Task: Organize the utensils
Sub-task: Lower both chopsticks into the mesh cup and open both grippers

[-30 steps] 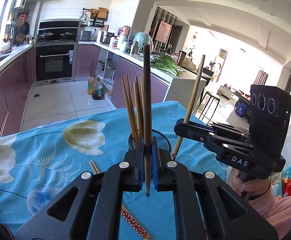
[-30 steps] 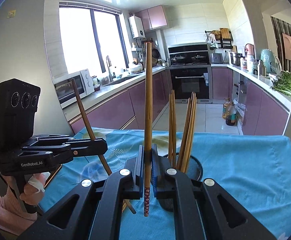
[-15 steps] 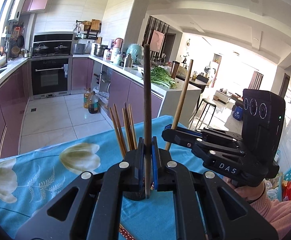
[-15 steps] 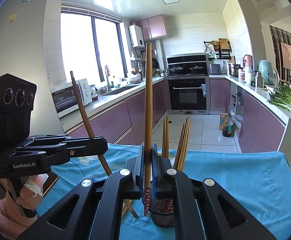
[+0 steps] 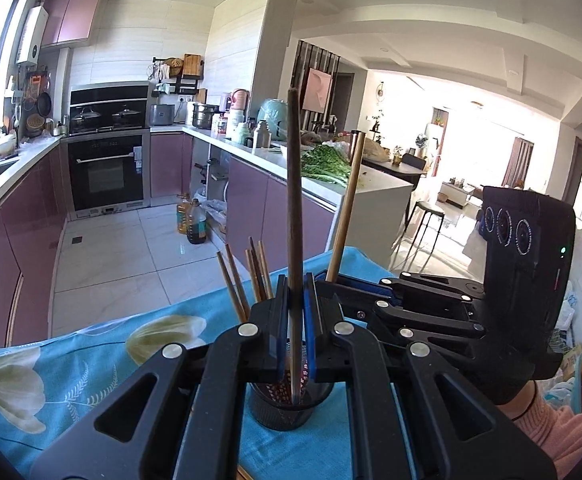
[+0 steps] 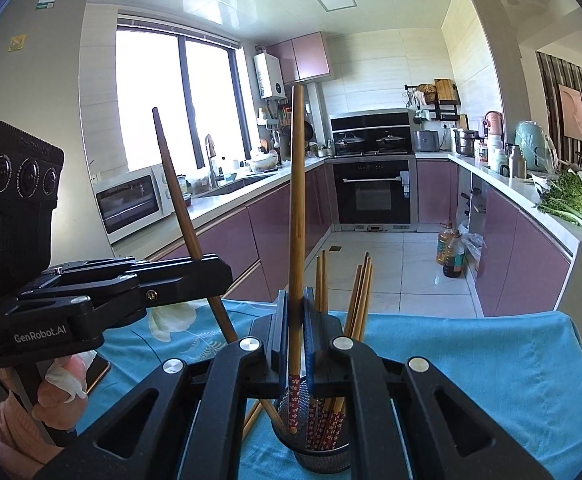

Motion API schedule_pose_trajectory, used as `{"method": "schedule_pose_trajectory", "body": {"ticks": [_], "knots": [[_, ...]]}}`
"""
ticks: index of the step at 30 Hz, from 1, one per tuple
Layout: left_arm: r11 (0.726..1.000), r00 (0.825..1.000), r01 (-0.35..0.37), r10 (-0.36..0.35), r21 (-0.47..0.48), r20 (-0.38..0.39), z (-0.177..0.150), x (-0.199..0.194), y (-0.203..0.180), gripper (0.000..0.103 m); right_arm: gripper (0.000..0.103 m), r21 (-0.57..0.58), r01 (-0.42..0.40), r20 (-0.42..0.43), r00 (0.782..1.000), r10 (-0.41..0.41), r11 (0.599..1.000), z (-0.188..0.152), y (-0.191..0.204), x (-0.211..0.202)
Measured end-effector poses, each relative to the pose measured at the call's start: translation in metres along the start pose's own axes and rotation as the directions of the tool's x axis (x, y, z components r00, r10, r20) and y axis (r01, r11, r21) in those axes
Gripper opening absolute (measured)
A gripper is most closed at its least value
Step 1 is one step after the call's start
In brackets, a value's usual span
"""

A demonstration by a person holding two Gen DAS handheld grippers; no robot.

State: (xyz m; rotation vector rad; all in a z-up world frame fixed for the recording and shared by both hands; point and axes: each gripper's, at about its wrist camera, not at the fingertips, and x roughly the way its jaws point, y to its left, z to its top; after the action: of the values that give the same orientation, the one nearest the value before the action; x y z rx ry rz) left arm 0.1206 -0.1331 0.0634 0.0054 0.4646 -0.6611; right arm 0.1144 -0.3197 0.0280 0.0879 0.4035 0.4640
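My left gripper is shut on a dark brown chopstick held upright. Its lower end hangs at the mouth of a black mesh holder with several chopsticks standing in it. To the right, my right gripper holds a lighter chopstick. In the right wrist view, my right gripper is shut on that light chopstick; its red patterned end dips at the holder. My left gripper stands at the left with the dark chopstick.
The holder stands on a table with a blue flowered cloth. Loose chopsticks lie on the cloth beside the holder. A flat dark device lies under the left hand. The far table edge drops to the kitchen floor.
Both grippers have closed in on the holder, which now sits right below their jaws in each view. The chopsticks' lower ends have come to its mouth. Both stay shut.
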Motion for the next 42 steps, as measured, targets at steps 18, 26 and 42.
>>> {"method": "schedule_pose_trajectory", "body": {"ticks": [18,26,42], "knots": [[1.0,0.98,-0.017,0.018,0.007,-0.199,-0.035,0.05,0.002,0.008,0.006,0.043,0.031,-0.174,0.984,-0.023,0.999,-0.034,-0.012,0.044],[0.999,0.968,-0.022,0.013,-0.034,-0.252,-0.036,0.078,0.02,0.008,0.006,0.063,0.041,-0.217,0.976,-0.027,0.997,-0.041,-0.017,0.058],[0.997,0.971,-0.042,0.024,-0.071,-0.236,-0.048,0.08,0.035,0.024,0.021,0.095,0.024,-0.197,0.98,-0.005,0.995,-0.045,-0.017,0.046]]}}
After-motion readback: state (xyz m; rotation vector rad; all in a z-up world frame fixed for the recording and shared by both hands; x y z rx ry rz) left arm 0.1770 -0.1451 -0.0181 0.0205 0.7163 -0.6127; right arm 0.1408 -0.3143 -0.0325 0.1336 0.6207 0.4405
